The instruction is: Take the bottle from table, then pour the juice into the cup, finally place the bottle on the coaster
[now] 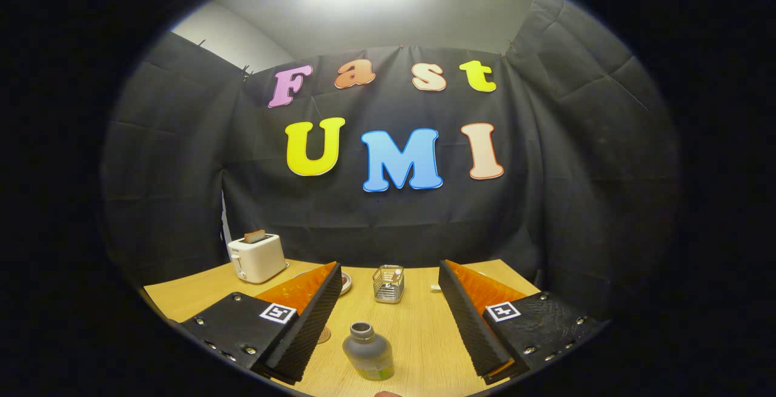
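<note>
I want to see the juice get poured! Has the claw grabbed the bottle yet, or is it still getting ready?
Nothing looks done yet. The bottle stands upright on the wooden table, uncapped, between the open fingers of the claw, which touch nothing. In hand: lining up around the bottle to grab it. Left: grabbing it, pouring, then setting it on the coaster peeking out beside one finger. I cannot pick out the cup for certain.

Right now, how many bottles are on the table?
1. The bottle stands upright on the table, between the open gripper's fingers, nearer than the wire basket. The fingers may hide others.
</note>
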A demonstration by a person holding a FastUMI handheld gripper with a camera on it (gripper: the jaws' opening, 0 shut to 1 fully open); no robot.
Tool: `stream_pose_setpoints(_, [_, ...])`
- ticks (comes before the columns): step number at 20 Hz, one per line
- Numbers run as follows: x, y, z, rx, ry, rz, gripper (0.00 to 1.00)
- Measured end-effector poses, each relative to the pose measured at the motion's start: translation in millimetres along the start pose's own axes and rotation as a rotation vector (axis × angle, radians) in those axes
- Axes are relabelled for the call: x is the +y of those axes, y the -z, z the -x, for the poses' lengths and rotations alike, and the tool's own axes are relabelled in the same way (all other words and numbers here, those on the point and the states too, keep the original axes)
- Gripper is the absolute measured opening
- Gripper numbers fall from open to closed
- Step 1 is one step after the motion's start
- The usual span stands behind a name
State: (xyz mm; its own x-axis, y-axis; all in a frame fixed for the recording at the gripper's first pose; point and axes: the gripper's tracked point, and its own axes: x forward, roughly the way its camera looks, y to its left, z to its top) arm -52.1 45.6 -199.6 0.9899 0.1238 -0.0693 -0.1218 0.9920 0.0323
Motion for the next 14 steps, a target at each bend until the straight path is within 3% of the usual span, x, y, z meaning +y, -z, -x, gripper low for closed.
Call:
stream_pose_setpoints(5, [17.2,55.8,1.8,0.031,-0.011,-0.006,0.98])
stream_pose_setpoints(14, [25.6,132.9,-37.1,0.097,0.021,0.004,0.99])
